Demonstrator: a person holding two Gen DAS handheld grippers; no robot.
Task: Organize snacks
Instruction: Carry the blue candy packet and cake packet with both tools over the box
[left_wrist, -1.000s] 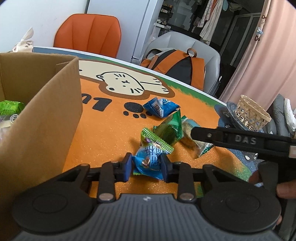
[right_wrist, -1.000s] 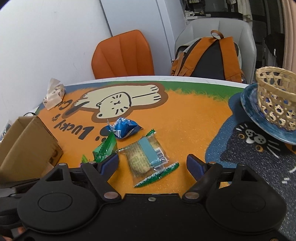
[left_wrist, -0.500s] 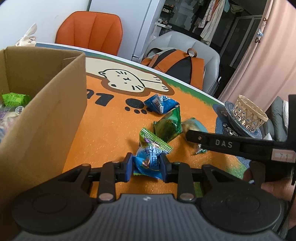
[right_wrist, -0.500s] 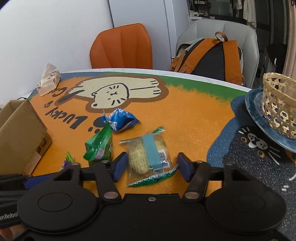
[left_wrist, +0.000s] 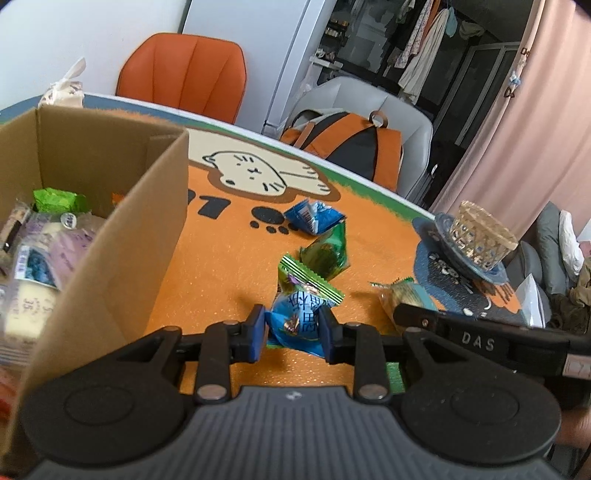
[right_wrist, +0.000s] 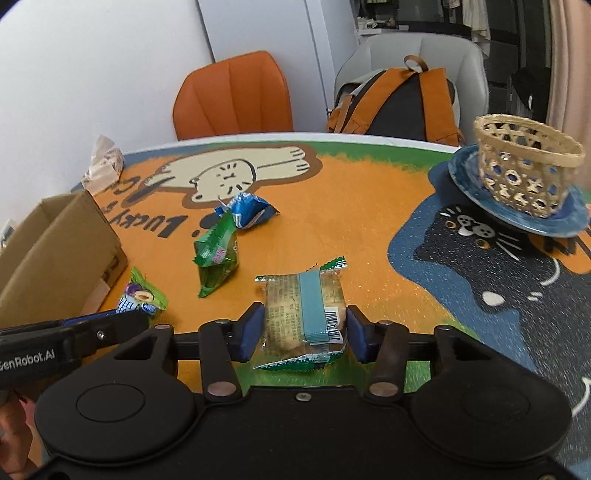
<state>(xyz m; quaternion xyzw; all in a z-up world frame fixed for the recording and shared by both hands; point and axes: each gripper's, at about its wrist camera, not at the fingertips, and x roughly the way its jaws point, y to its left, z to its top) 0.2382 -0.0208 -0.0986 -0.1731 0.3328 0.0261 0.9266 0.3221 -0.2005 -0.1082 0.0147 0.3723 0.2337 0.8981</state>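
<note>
My left gripper (left_wrist: 293, 334) is shut on a blue and green candy packet (left_wrist: 301, 314) and holds it above the orange mat, just right of the open cardboard box (left_wrist: 110, 236), which holds several snacks. My right gripper (right_wrist: 304, 332) is shut on a clear biscuit packet with a teal band (right_wrist: 304, 314), low over the mat. A green packet (right_wrist: 216, 258) and a blue packet (right_wrist: 245, 210) lie on the mat beyond; both show in the left wrist view, the green packet (left_wrist: 327, 253) and the blue packet (left_wrist: 314, 219).
A woven basket (right_wrist: 524, 170) stands on a blue plate (right_wrist: 517, 218) at the right. A tissue pack (right_wrist: 103, 164) lies at the table's far left edge. An orange chair (right_wrist: 232, 96) and a grey chair with a backpack (right_wrist: 402, 103) stand behind the table.
My right gripper has closed on the biscuit packet and lifted it. My left gripper has risen with the candy packet and moved nearer the box, whose inside now shows.
</note>
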